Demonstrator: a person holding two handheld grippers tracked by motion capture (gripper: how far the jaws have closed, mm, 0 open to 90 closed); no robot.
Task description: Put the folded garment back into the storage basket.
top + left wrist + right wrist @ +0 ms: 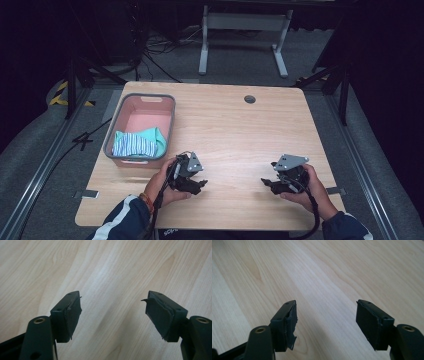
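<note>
**A:** Where was the cloth?

**B:** A folded cloth (pixel 139 142), teal with a striped part, lay inside a pink basket (pixel 114 120) near the table's left edge, against the basket's near wall. Its long axis ran from nine to three o'clock, across the basket.

**A:** And the grippers?

**B:** Both were low over the bare wooden table (pixel 235 125), near the front edge. The left gripper (pixel 199 183) sat just beyond the basket's near right corner, held in the person's left hand (pixel 165 182). The right gripper (pixel 266 183) was well apart, toward the right side, in the right hand (pixel 310 187). Their tips pointed inward, toward each other.

**A:** Were they holding anything?

**B:** No. In the left gripper view, the left gripper (pixel 113 306) had its jaws standing wide with only wood grain between them. In the right gripper view, the right gripper (pixel 325 312) was the same: jaws wide, nothing between.

**A:** Which way did the cloth lie from them?

**B:** From the left gripper, at about ten o'clock and near, over the basket's rim. From the right gripper, at about nine to ten o'clock, much farther, with the left gripper in between.

**A:** So which hand was better placed?

**B:** The left, I judged. It would need to swing away from the table's middle and come over the rim, meeting the cloth across its short side.
</note>
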